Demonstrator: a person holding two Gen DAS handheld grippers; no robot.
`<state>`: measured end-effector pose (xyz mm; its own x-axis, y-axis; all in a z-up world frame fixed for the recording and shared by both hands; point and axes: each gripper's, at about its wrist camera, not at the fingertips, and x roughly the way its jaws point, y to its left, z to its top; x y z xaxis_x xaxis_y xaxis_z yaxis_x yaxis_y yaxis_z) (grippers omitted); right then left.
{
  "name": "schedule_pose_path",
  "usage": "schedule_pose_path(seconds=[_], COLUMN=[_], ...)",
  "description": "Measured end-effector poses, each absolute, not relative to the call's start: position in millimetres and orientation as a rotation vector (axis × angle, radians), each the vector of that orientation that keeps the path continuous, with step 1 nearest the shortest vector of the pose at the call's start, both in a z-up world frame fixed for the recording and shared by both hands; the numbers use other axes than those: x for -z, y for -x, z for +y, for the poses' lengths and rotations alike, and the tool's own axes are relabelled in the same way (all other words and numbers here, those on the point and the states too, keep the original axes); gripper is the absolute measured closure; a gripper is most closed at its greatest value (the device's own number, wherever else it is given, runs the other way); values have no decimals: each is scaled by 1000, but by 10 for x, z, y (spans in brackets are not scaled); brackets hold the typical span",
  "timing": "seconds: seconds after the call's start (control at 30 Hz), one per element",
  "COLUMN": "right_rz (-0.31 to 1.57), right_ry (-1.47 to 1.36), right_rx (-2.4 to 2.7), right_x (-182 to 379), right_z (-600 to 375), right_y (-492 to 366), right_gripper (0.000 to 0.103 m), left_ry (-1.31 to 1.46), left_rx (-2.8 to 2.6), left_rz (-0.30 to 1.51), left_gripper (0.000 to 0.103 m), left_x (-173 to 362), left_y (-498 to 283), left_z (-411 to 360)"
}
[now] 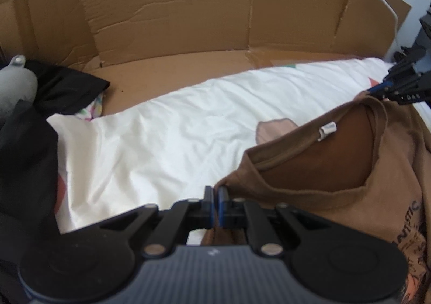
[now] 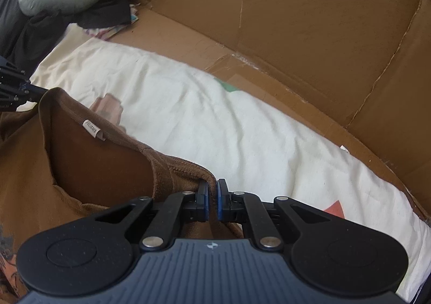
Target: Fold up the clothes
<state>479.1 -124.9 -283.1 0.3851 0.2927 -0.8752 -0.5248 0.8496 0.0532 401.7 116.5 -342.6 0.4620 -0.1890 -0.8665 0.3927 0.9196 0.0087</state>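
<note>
My left gripper (image 1: 216, 196) and right gripper (image 2: 212, 190) each pinched a shoulder of the brown T-shirt (image 1: 309, 169) above the white sheet (image 1: 161, 137).

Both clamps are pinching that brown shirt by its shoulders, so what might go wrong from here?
1. Each gripper, left and right, pinches only a thin edge of the shirt, so a corner may slip out.
2. The neckline gapes open, so the shirt may land bunched on the white sheet.
3. The black clothes at the sheet's edge could get in the way.
</note>
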Motion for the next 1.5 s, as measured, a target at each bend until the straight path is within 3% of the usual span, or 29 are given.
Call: schedule_pose_path(seconds=[0.13,0.23,0.3,0.4,0.57,0.87,1.13,1.5], right_rz=[1073,1107,1106,1054,1014,1010,1067,1113], right_ry=[240,247,256,227,238,246,264,169], right_rx=[-522,-543,-540,-541,-553,-485,-448,-404], right_x=[2914,3021,3008,2841,2632,2519,2710,2944], right_z=[-1202,-1176,-1209,-1326,-1542,-2161,-2370,-2501], right_y=[-4901,-4980,-5000,-4943,-4816,-4536,-4364,-4260], right_gripper=[99,91,66,53,52,53,53,53], left_ry=[-204,-211,-264,-316,-315,-257,-227,-30], left_rx=[317,232,219,237,214,131,89,225], left_rz=[1062,1119,1079,1055,1031,1034,1052,1080], left_gripper=[99,82,77,76,67,66,66,58], left_x=[3529,3701,3686,3626,3479,3168,2970,3065], left_y=[-4113,-4156,-4079,-3992,-3920,-3684,-3407,-3141], left_z=[1182,1156,1079,1010,1110,1580,2054,2142])
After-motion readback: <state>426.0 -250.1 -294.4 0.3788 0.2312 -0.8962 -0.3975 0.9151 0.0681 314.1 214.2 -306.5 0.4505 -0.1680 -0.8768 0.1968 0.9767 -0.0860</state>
